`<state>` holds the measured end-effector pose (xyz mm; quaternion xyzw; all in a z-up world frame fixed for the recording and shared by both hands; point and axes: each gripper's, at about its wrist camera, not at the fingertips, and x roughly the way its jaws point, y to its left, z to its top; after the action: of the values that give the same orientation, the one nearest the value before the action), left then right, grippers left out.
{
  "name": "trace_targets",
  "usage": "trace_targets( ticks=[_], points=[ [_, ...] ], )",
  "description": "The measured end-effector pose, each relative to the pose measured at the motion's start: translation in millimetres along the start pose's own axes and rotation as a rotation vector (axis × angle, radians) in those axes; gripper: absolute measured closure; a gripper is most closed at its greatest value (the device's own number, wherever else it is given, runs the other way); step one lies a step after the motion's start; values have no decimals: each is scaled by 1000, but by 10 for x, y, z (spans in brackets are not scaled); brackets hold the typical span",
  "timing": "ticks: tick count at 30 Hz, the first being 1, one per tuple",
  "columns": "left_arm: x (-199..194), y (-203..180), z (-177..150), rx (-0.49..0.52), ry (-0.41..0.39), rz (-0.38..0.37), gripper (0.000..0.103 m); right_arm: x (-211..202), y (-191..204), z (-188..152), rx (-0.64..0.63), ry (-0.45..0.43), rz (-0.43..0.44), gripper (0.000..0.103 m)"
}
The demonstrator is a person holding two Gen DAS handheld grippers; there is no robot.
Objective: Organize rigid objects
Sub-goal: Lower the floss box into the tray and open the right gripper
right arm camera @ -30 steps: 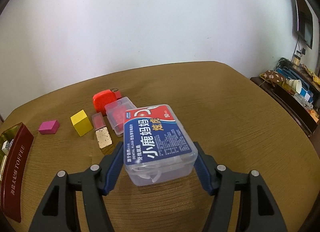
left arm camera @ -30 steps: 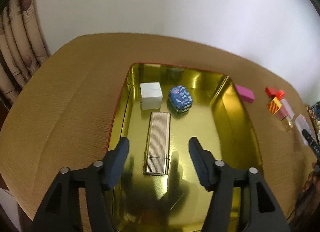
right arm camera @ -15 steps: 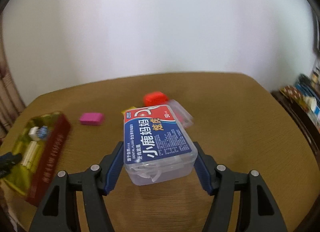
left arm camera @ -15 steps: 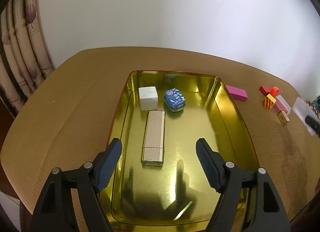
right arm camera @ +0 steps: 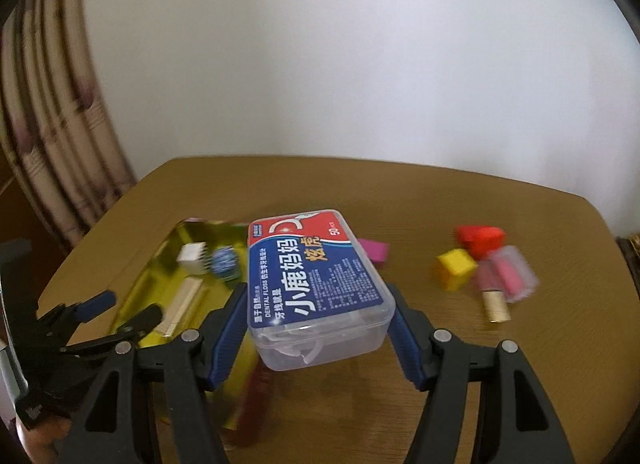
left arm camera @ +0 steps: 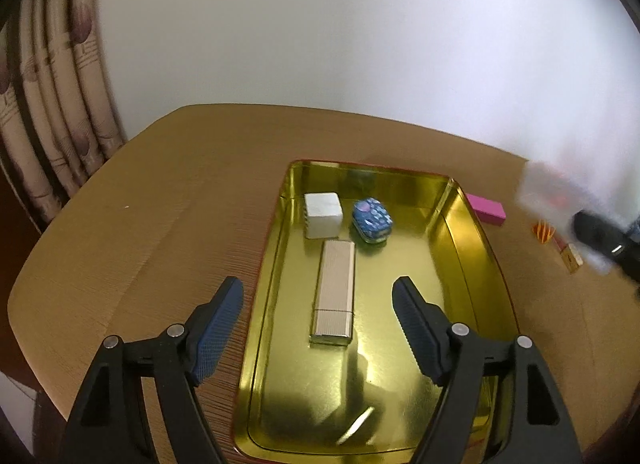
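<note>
Dental floss box [right arm camera: 318, 288], clear plastic, blue-red label, gripped by right fingers [right arm camera: 408, 340], left fingers [left arm camera: 218, 328] spread empty.

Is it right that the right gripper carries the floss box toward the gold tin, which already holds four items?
Not four. The left wrist view shows three in the gold tin: white cube, blue patterned tin, ribbed gold bar. The right gripper does hold the floss box.

Gold tray [left arm camera: 460, 248] — perhaps pink block [left arm camera: 486, 212]
</note>
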<state>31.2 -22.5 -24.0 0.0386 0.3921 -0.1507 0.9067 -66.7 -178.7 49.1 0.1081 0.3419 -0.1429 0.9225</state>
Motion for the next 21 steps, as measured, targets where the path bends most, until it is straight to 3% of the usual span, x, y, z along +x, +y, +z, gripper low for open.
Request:
trace_targets(
  ticks=[8,21],
  points=[
    [-81,196,68,-73,-44,56,30,566,613,146,-105,105,-60,36],
    [-170,507,151,-179,-71,104,30,1239,963,146,-158,156,-251,36]
  ],
)
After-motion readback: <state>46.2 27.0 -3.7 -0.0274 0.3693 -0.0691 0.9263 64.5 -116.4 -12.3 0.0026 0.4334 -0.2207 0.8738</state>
